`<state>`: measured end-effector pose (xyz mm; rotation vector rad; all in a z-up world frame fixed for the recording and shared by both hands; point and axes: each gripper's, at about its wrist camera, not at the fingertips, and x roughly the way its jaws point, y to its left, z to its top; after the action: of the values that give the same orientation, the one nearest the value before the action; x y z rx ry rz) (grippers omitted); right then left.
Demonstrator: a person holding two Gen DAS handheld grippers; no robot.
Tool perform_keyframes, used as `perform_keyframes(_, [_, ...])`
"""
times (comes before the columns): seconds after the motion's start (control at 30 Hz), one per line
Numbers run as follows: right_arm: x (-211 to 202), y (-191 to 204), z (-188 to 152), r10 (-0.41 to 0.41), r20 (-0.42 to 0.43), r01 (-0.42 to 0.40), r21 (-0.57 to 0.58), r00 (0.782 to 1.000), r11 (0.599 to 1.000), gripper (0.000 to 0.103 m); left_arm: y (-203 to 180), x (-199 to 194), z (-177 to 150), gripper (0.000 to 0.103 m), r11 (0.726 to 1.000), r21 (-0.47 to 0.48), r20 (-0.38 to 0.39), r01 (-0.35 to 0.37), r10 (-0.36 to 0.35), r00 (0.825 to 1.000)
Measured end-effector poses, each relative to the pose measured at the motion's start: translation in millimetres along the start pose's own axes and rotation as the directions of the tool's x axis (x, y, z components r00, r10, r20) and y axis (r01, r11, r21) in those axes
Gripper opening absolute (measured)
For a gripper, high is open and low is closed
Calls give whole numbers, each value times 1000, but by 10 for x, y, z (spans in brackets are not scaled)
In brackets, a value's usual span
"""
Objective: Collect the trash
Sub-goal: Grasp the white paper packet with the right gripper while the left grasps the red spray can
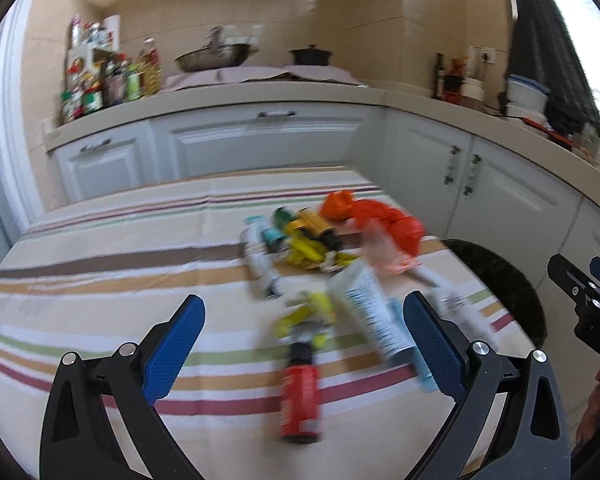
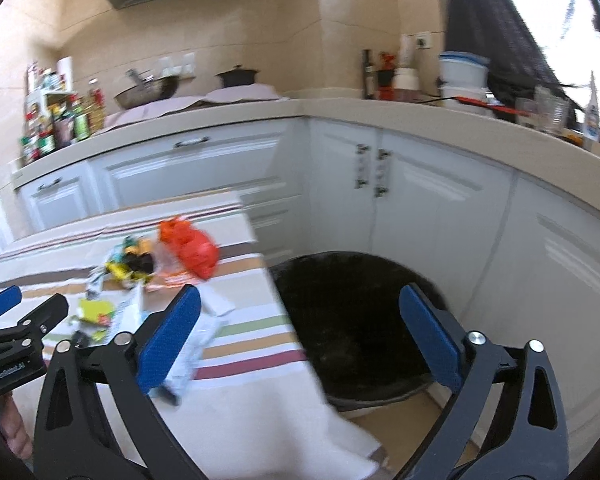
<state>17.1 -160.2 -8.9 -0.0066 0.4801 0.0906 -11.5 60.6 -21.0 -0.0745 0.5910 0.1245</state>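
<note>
- Left gripper [image 1: 304,344] spread wide, nothing pinched, above a red can [image 1: 300,404].
- Right gripper [image 2: 300,340] spread, empty, over black bin [image 2: 352,320].
- Trash pile [image 1: 320,248] lying on striped tablecloth [image 1: 100,272], beside bin.

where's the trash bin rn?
The black bin stands on the floor at the table's right edge, below the white corner cabinets, framed between the open right gripper fingers.

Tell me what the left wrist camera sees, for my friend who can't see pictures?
An open left gripper with blue fingers hovers over a striped tablecloth scattered with trash: a red can, a white tube, yellow wrappers and an orange bag. A dark bin sits past the table's right edge, with white kitchen cabinets behind.
</note>
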Motion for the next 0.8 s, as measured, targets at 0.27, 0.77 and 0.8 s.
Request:
perform_keyframes(0.27, [268, 522, -174, 82, -119, -93, -94, 990, 991, 77, 306, -25, -95, 71, 998, -28, -34, -56, 55, 998])
perform_keyframes(0.77, [457, 557, -325, 105, -223, -132, -108, 969, 985, 22, 215, 79, -212, 64, 999, -15, -97, 29, -30, 995])
perform_keyframes(0.8, [448, 532, -314, 103, -217, -128, -107, 971, 986, 22, 196, 90, -219, 62, 999, -14, -103, 32, -34, 994])
